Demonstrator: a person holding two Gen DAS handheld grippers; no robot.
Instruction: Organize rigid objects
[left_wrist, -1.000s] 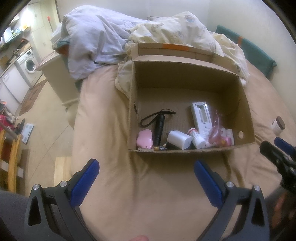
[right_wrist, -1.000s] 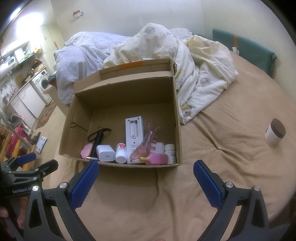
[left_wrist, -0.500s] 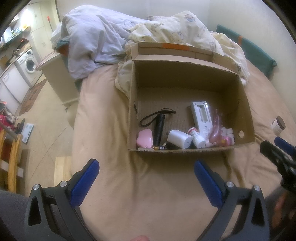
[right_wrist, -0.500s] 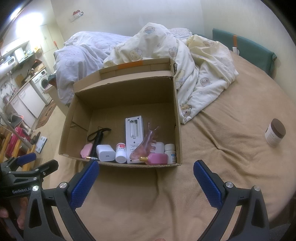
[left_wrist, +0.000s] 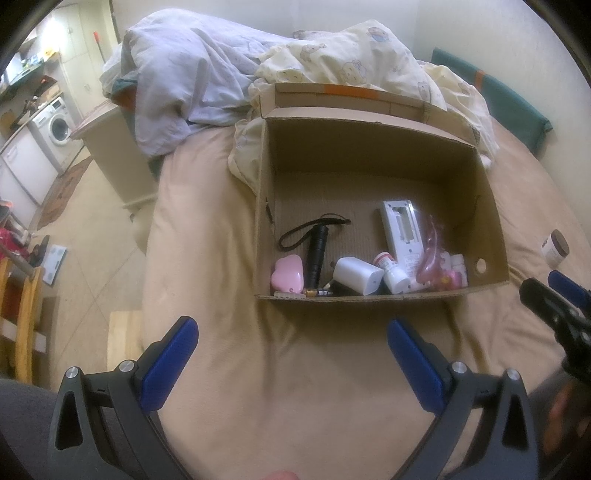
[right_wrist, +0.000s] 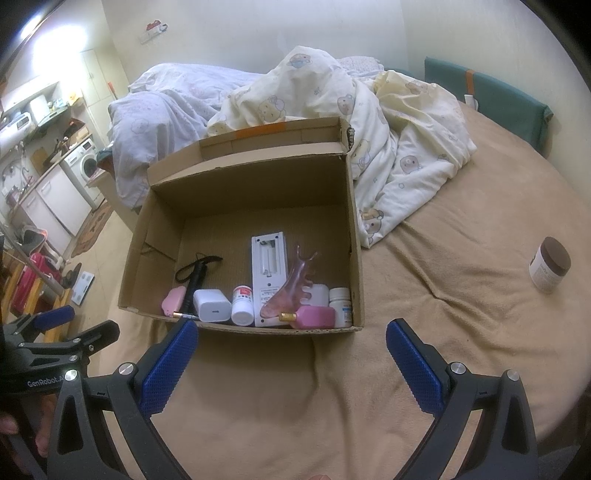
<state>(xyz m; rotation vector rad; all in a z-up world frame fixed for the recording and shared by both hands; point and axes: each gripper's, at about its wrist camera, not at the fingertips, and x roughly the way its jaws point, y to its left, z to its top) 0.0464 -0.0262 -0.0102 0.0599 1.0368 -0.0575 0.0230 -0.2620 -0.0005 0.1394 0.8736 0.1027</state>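
the cardboard box (right_wrist: 354, 236) sits open on the bed (right_wrist: 443, 332), straight ahead of both grippers, with only bare blanket between. along its near wall lie one pink case (left_wrist: 287, 275), one black flashlight (left_wrist: 317, 251), one battery (left_wrist: 317, 293), one white charger (right_wrist: 211, 305), one red-labelled white bottle (right_wrist: 242, 305), one white remote (right_wrist: 268, 273) with its back open, one pink hair claw (right_wrist: 291, 288), one pink bottle (right_wrist: 314, 317) and one small white bottle (right_wrist: 340, 302). one brown-lidded jar (right_wrist: 549, 264) stands alone on the blanket, well apart to the right of the right gripper (right_wrist: 291, 354). beyond the box two crumpled duvets (right_wrist: 388, 122) are heaped against it. the left gripper (left_wrist: 293, 354) and the right one both hang spread wide, holding nothing.
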